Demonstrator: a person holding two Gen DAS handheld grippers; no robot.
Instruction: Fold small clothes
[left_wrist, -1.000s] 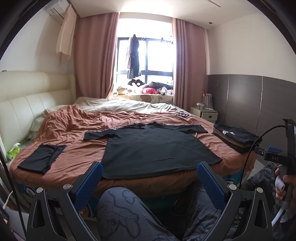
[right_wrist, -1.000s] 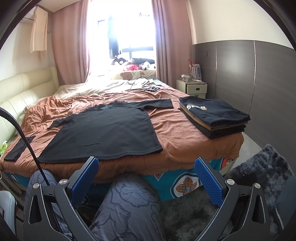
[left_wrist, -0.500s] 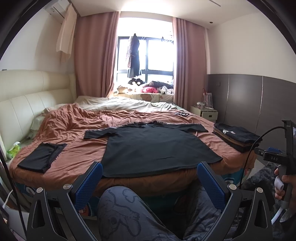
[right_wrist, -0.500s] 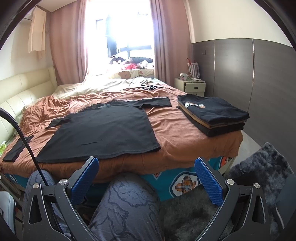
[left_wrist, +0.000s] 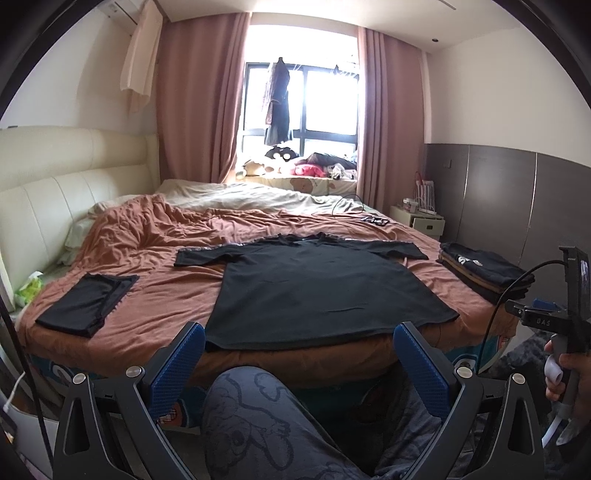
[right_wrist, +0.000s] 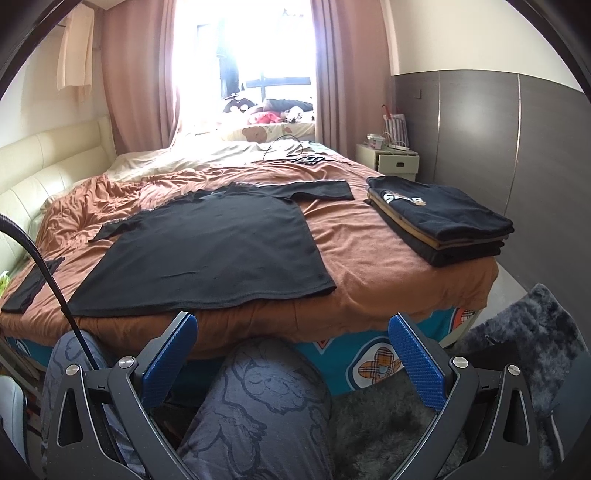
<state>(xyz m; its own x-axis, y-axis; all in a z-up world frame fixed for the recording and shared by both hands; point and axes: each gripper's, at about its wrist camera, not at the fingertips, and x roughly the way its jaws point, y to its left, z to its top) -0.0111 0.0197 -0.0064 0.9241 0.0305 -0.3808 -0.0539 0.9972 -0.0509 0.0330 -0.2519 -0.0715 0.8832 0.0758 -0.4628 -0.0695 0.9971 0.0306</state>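
Lying flat, black T-shirt (left_wrist: 325, 291); both grippers' fingers apart

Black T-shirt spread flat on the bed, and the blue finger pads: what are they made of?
Black T-shirt: apparently matte knit, cotton-like; limp, with a stitched hem. Blue finger pads: probably moulded plastic or rubber, given the fine grid texture.

The left gripper (left_wrist: 299, 363) and right gripper (right_wrist: 291, 360) share black triangular frames with silver screws and blue ribbed pads (right_wrist: 415, 363). Grey cartoon-print trousers (left_wrist: 266, 417) cover the person's knees at six o'clock; a black cable (right_wrist: 48, 277) arcs at nine o'clock.
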